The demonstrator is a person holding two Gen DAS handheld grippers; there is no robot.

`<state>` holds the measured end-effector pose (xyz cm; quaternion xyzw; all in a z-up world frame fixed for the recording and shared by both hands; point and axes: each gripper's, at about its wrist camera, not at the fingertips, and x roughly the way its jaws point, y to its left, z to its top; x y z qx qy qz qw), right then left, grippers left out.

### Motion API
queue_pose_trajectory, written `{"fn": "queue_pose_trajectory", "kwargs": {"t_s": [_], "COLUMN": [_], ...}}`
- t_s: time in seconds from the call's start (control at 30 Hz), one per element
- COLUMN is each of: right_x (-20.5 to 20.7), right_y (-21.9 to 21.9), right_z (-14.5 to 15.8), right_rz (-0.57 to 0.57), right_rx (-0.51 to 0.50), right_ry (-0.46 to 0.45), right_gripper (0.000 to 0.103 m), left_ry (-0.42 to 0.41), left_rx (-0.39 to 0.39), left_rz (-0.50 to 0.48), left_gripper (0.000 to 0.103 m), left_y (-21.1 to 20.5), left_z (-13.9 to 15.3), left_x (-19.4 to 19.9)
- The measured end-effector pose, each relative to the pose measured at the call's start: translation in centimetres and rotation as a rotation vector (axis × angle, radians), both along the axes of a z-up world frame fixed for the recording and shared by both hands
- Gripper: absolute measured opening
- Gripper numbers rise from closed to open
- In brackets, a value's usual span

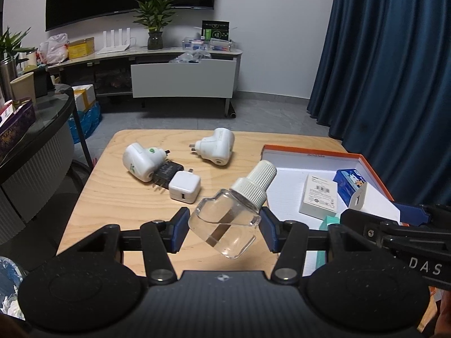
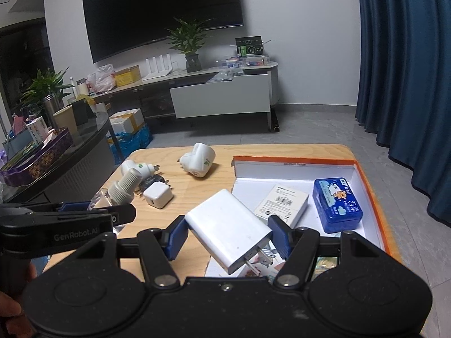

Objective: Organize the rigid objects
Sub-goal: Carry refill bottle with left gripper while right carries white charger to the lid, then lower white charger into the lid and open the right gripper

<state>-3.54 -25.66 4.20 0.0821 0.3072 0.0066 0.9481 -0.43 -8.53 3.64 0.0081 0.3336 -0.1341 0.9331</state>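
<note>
Clamped between the blue pads of the left claw is a clear plastic refill bottle with a ribbed white cap, tilted so the cap points up and away to the right. The right claw grips a flat white wall charger by its sides, prongs angled back toward the camera. Both loads hang above the light wooden desk, so the step in hand looks like carrying them to the orange-edged white cardboard box just ahead of the right claw, where a blue tin and a small white carton already lie. Next, each claw probably needs lowering over a bare patch before letting go. Two white plug-in heaters and a small white cube charger wait beyond the left claw.
</note>
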Motion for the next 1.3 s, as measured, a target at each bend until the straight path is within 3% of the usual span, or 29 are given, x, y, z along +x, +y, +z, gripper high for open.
{"fn": "queue_pose_trajectory", "kwargs": {"t_s": [1.3], "right_x": [-1.8], "right_y": [-6.3], "right_z": [0.0], "right_rz": [-0.148], "right_rx": [0.004], "right_ry": [-0.005], "right_gripper": [0.076], "left_ry": [0.005], "left_rx": [0.004], "left_rz": [-0.157], "left_gripper": [0.054], "left_y": [-6.8], "left_z": [-0.4], "left_x": [0.4]}}
